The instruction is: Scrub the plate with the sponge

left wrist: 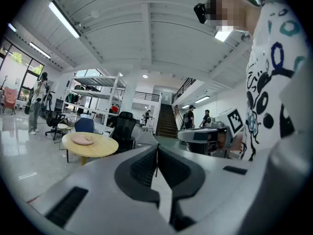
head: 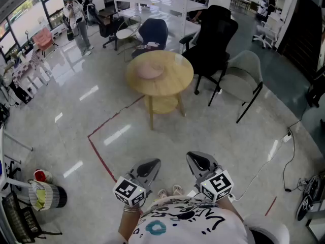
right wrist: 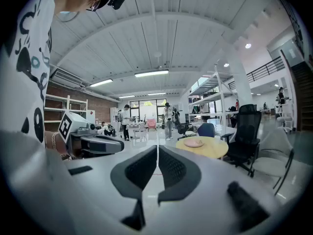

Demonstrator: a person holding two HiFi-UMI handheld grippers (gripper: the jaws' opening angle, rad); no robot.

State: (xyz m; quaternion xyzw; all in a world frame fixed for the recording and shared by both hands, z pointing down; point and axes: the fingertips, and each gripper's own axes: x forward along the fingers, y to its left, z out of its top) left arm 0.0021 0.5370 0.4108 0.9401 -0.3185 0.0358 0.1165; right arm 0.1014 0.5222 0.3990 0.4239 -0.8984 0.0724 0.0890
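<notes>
Sitting on the round wooden table, a little left of its middle, is the pink plate; it lies flat, and from this far off it is too small to tell whether anything rests on it; the table stands on the pale glossy floor, well apart from both grippers. Behind the table are a blue chair and a black office chair, with a grey chair to the right of that one; a red tape line runs across the floor from near the table's foot toward the person. At the bottom of the head view the left gripper and the right gripper are held side by side, close to the person's printed white shirt, each pointing roughly toward the table and only slightly downward; their marker cubes face up. In each gripper's own view the two dark ribbed pads meet along a thin line with nothing caught between them, so both pairs of jaws are closed and empty. Another person stands far off at the upper left.
</notes>
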